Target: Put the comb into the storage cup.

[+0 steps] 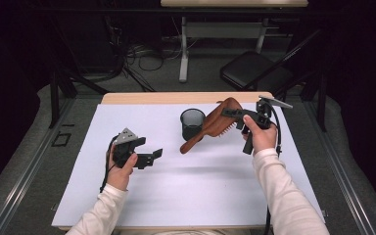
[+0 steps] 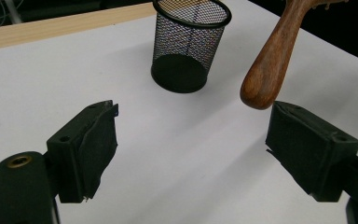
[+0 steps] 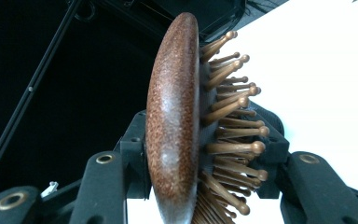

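Count: one wooden hairbrush, one black mesh cup, two grippers, one white table.
Right gripper: its jaws pinch the brush head, one pad on the smooth wooden back, the other in among the bristles.
Hairbrush: held off the table, tilted, handle end hanging low toward the middle of the table, head up near the far right edge.
Left gripper: jaws spread wide, nothing between them, hovering over bare table on the left.
Mesh cup: upright, just left of the brush and close to it, toward the far edge; whether they touch I cannot tell.
Edges: wooden strip runs along the far side; cup and brush sit near it.
Open room: broad bare white surface across the near half and between the two hands.
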{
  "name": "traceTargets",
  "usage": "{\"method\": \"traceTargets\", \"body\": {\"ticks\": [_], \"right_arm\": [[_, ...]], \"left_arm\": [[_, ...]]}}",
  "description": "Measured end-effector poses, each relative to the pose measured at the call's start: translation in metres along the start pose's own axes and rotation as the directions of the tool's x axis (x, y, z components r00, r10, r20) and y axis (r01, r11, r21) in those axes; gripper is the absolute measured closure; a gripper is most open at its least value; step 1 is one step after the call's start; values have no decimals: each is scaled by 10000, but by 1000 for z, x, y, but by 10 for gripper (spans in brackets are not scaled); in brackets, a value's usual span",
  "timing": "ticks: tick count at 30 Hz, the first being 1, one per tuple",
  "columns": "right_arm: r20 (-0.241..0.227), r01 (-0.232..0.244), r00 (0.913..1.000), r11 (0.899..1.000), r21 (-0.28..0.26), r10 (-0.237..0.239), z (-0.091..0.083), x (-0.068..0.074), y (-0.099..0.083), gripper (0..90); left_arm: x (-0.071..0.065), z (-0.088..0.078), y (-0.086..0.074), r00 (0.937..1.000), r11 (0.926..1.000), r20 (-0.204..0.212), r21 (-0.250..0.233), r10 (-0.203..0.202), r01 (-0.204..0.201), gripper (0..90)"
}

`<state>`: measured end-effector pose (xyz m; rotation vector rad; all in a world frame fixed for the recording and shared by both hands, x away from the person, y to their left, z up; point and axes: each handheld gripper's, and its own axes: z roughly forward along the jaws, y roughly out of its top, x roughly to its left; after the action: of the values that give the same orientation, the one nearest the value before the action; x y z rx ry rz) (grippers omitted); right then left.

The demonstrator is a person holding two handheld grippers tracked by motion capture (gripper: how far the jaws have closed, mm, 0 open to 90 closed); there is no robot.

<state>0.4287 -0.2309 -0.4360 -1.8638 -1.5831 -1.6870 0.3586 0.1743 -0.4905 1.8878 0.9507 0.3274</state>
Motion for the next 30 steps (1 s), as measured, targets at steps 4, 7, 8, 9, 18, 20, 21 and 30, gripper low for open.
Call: {"method": "traceTargets", "body": {"ticks": [4, 7, 8, 9, 18, 20, 21, 30], "right_arm": [[183, 202, 9996, 9998, 2, -202, -1, 7, 7, 503], [244, 242, 9994, 9996, -145, -239, -1, 12, 11, 503], [282, 284, 9992, 9995, -163, -280, -2, 14, 13, 503], [345, 354, 9988, 9993, -78, -352, -2, 15, 14, 503], [545, 506, 9973, 9983, -272, -491, -2, 26, 25, 503], [574, 542, 9970, 9981, -299, -524, -2, 28, 27, 503], [599, 503, 9970, 9983, -306, -484, -1, 30, 28, 503], [632, 707, 9957, 9967, -400, -681, 4, 40, 33, 503]], "left_arm": [[0, 0, 0, 10000, 10000, -10, -7, -31, 31, 159], [0, 0, 0, 10000, 10000, -17, 4, -37, 37, 159], [0, 0, 0, 10000, 10000, -18, 1, -51, 51, 159], [0, 0, 0, 10000, 10000, -25, 1, -65, 65, 160], [1, 1, -1, 10000, 10000, -36, 40, -76, 76, 160], [1, 1, -1, 10000, 10000, -21, 56, -62, 63, 159], [1, 1, -1, 10000, 10000, -24, 55, -62, 62, 160], [1, 0, -1, 9999, 9999, -30, 37, -106, 106, 160]]}}
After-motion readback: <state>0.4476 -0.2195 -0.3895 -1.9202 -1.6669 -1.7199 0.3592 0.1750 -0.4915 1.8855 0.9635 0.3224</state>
